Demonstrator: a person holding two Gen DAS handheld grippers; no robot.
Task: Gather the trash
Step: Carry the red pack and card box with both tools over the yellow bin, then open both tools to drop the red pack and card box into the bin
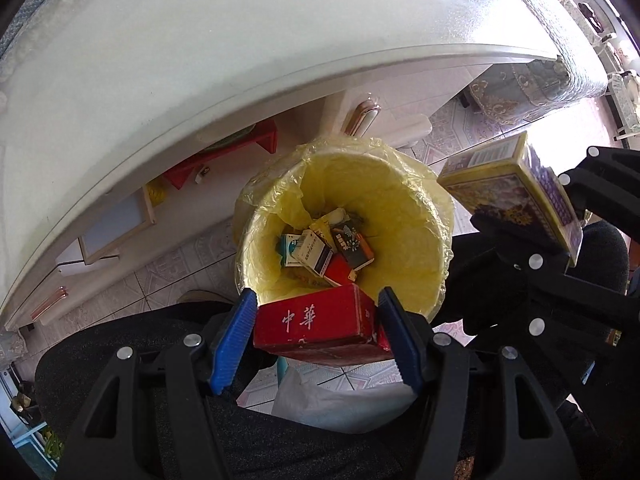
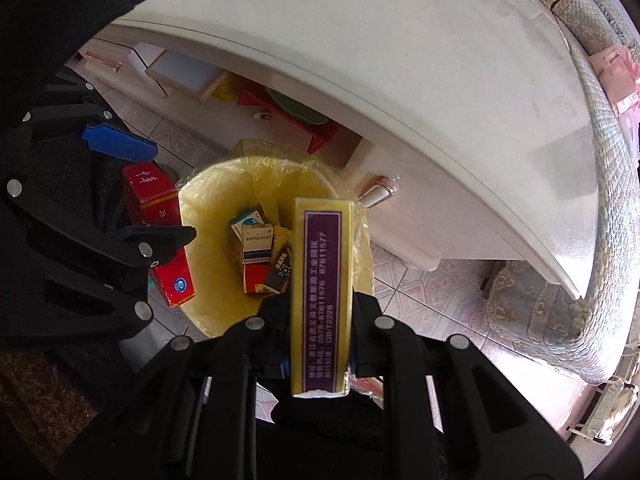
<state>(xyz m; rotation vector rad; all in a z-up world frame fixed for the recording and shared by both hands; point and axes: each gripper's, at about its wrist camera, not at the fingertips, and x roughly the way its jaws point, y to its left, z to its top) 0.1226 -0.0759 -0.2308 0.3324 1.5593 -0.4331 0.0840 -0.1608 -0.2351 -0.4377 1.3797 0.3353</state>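
Observation:
A trash bin (image 1: pixel 404 216) lined with a yellow bag stands on the floor below a white table; it also shows in the right wrist view (image 2: pixel 208 240). Several small boxes (image 1: pixel 324 252) lie in its bottom. My left gripper (image 1: pixel 320 320) is shut on a red cigarette box (image 1: pixel 316 324) and holds it over the bin's near rim. My right gripper (image 2: pixel 320 304) is shut on a yellow and purple box (image 2: pixel 322 300) held upright over the bin's right side. That box shows at the right in the left wrist view (image 1: pixel 516 196). The red box shows left of the bin in the right wrist view (image 2: pixel 156 216).
The white table's edge (image 1: pixel 280 80) curves above the bin. A red stool (image 1: pixel 224 152) and a framed board (image 1: pixel 116 224) sit under the table. Patterned tile floor (image 2: pixel 424 296) and a cloth-covered seat (image 2: pixel 532 300) lie to the right. My dark-clothed legs are beneath both grippers.

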